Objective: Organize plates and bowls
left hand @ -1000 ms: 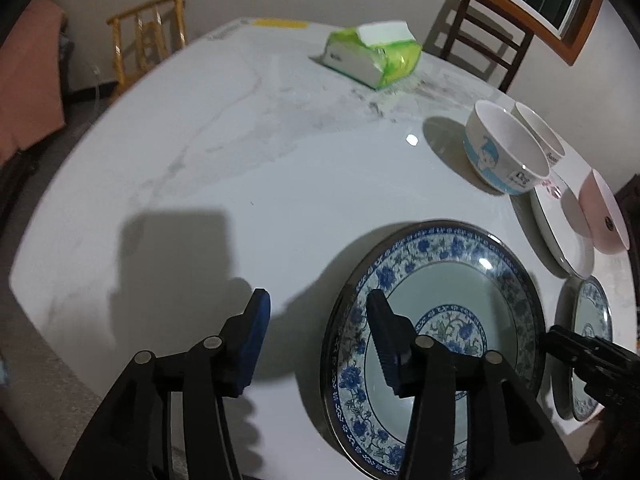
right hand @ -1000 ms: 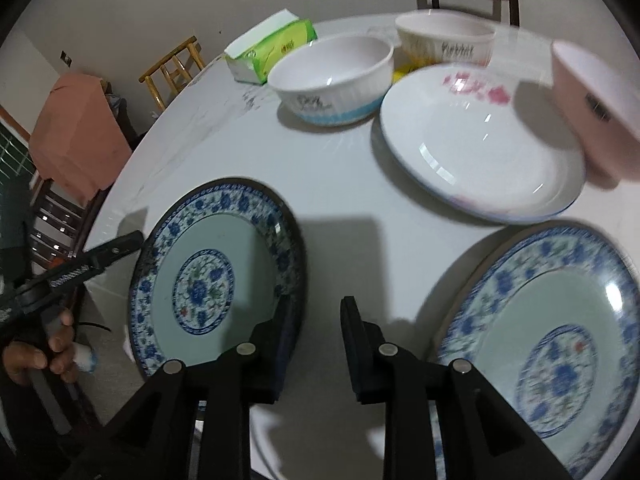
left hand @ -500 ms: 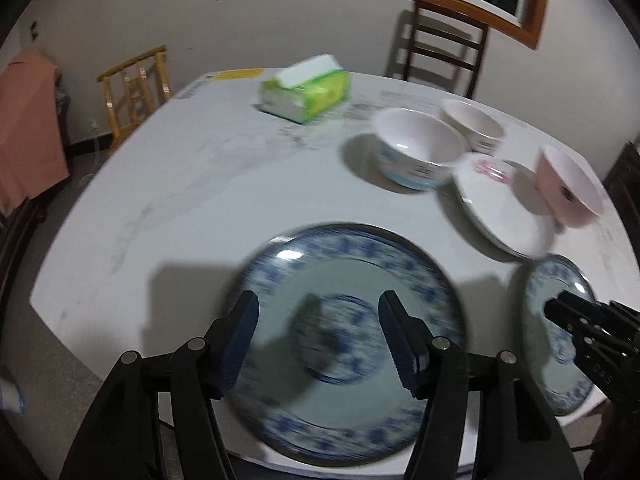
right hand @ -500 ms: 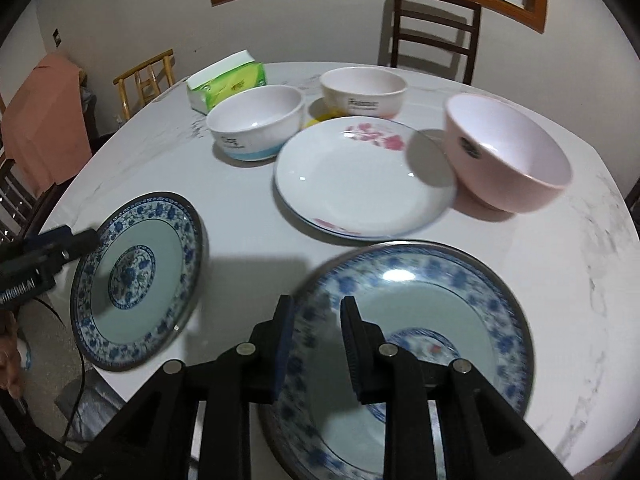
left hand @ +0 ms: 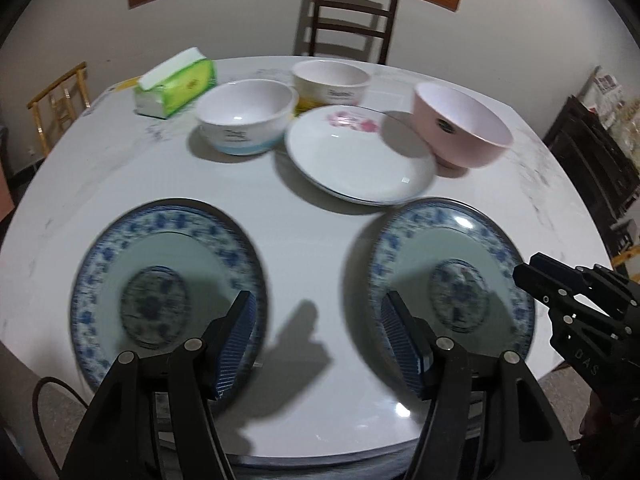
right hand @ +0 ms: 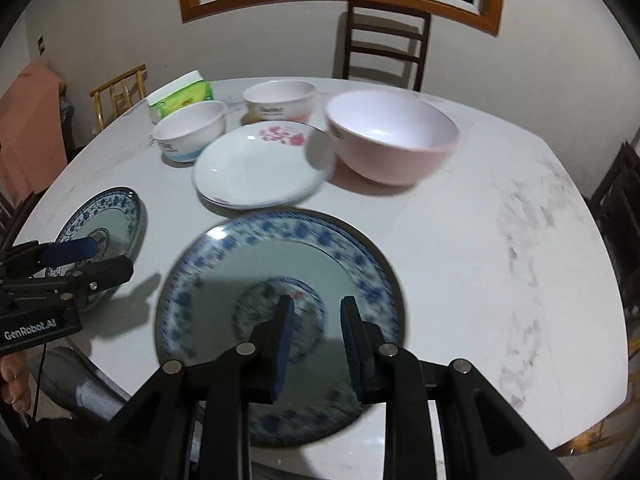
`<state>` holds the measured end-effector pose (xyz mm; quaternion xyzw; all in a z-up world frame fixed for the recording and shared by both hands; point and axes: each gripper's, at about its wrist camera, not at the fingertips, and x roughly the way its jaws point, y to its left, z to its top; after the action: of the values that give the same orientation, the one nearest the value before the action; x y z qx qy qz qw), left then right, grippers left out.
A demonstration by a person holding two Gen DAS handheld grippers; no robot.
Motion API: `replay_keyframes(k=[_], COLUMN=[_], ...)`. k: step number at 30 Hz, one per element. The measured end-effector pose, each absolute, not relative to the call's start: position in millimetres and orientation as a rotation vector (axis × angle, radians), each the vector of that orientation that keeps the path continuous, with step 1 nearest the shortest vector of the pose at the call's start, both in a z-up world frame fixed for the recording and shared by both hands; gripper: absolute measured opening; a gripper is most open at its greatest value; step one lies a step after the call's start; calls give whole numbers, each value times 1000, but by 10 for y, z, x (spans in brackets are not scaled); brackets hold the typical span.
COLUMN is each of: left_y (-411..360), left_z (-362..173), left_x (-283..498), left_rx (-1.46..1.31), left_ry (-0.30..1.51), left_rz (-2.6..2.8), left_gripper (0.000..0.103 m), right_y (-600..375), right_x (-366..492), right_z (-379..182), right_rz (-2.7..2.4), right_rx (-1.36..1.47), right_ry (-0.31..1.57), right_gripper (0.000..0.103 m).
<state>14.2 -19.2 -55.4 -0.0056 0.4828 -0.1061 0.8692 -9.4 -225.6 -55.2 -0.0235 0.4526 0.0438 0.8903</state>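
Observation:
Two blue-patterned plates lie side by side at the table's near edge: the left one (left hand: 160, 292) (right hand: 104, 224) and the right one (left hand: 452, 288) (right hand: 280, 312). My left gripper (left hand: 318, 308) (right hand: 110, 258) hovers over the bare gap between them, its jaws opening with nothing in them. My right gripper (right hand: 316, 308) (left hand: 532, 284) hangs above the right plate's middle, jaws a little apart and holding nothing. Farther back stand a white flowered plate (left hand: 360, 160) (right hand: 260, 164), a pink bowl (left hand: 460, 128) (right hand: 392, 140), a white bowl with a blue base (left hand: 246, 116) (right hand: 190, 128) and a cream bowl (left hand: 330, 84) (right hand: 280, 100).
A green tissue pack (left hand: 176, 80) (right hand: 180, 96) lies at the back left of the white marble table (right hand: 500, 240). A dark chair (left hand: 348, 20) stands behind the table and a yellow chair (left hand: 60, 100) to its left. A hand (right hand: 12, 380) shows at the lower left.
The left gripper has moved right, from the left plate's rim to the gap between the two blue plates, and its jaws have widened. The right gripper has moved right onto the right blue plate.

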Motion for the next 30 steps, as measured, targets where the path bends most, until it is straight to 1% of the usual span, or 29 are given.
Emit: replay_keyframes(k=[6, 13, 15, 26, 30], left_y=[-283, -281, -274, -262, -241], left_z=[-582, -698, -743, -899, -964], left_x=[107, 112, 125, 213, 248], left_rx=[-78, -183, -202, -294, -324], left_ry=[1028, 1049, 1067, 1132, 1158], left_rz=[-293, -388, -394, -443, -451], left_gripper=[61, 59, 59, 57, 55], right_y=[-2623, -3070, -3158, -3324, -3332], right_x=[-129, 17, 68, 233, 259], right_z=[-598, -767, -836, -1148, -1211], right_rz=[128, 300, 307, 379, 391], right_rx=[-32, 217, 244, 400, 414], right_ry=[953, 1029, 1051, 1111, 1117], right_gripper=[25, 25, 25, 25, 25])
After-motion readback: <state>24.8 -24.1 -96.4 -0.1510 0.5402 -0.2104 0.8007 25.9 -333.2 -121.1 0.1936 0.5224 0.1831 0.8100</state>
